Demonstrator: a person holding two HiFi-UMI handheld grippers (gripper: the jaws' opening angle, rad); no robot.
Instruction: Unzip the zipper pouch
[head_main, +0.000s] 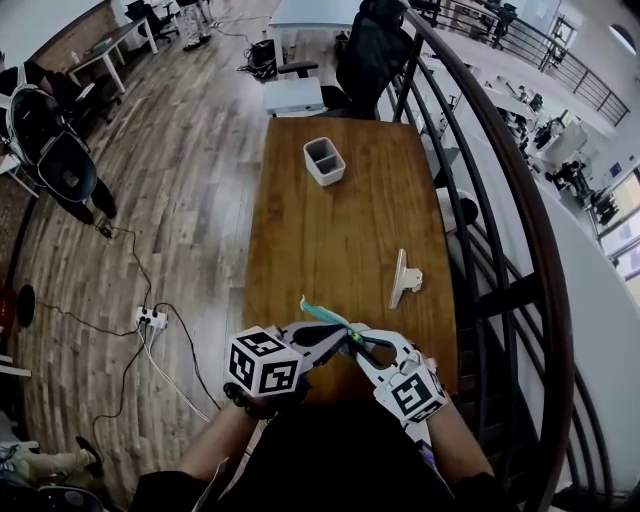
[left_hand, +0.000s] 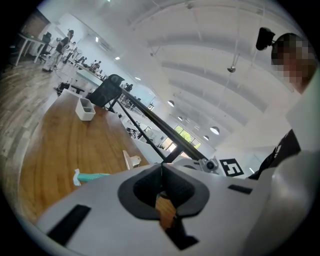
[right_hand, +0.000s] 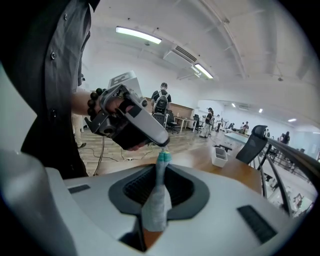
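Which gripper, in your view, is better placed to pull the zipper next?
Left gripper, probably: its shut tips meet the teal end of the pouch, while the right gripper clamps its grey body.

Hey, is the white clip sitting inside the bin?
No, the clip lies on the bare table, apart from the bin at the far end.
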